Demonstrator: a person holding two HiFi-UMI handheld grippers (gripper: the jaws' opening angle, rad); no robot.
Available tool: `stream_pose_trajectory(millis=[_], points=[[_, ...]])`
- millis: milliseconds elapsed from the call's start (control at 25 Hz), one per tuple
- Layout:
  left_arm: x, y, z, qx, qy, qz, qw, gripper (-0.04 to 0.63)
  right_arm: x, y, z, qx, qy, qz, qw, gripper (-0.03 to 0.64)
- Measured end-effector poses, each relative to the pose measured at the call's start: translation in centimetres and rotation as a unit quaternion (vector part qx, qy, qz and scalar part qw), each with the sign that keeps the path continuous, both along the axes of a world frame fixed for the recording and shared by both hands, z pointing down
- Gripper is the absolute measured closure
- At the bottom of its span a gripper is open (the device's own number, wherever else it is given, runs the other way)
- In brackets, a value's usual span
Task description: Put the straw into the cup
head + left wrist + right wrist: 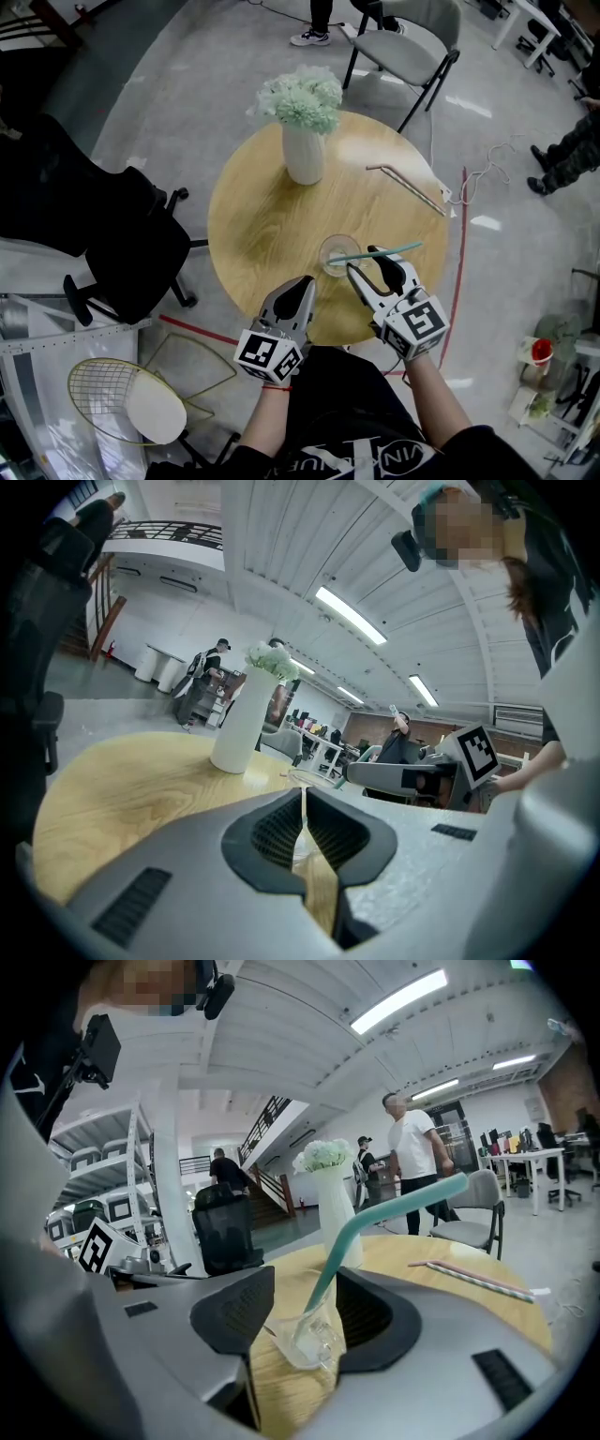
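Observation:
A clear glass cup (328, 249) stands near the front edge of the round wooden table (262, 220). A teal straw (392, 250) rests in it and leans out to the right over the rim. My right gripper (364, 261) is open, its jaws standing on either side of the cup (309, 1337), and the straw (375, 1227) rises past the right pad without being pinched. My left gripper (307, 283) sits just left of the cup at the table's edge, shut with nothing between its pads (302, 829).
A white vase with pale green flowers (304, 150) stands at the table's far side. A second, metal-coloured straw (408, 187) lies at the right. A black office chair (112, 234) is to the left, and a grey chair (403, 47) stands beyond the table.

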State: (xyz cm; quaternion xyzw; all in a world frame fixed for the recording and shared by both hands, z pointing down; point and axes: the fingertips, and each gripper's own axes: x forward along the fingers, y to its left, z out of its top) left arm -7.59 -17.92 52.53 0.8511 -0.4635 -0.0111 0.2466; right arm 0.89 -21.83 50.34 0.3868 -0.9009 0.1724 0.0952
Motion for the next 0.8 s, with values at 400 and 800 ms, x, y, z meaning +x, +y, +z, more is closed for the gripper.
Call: stream_pose_trajectory(millis=[400, 800], points=[[0.4, 0.2, 0.1, 0.000, 0.001, 0.001, 1.0000, 0.575, 0.6, 0.5, 0.8, -0.014, -0.006, 0.005, 1.000, 0.426], [0.7, 0.4, 0.0, -0.001, 0.003, 0.002, 1.0000, 0.575, 1.2, 0.9, 1.5, -0.027, -0.007, 0.011, 1.000, 0.426]])
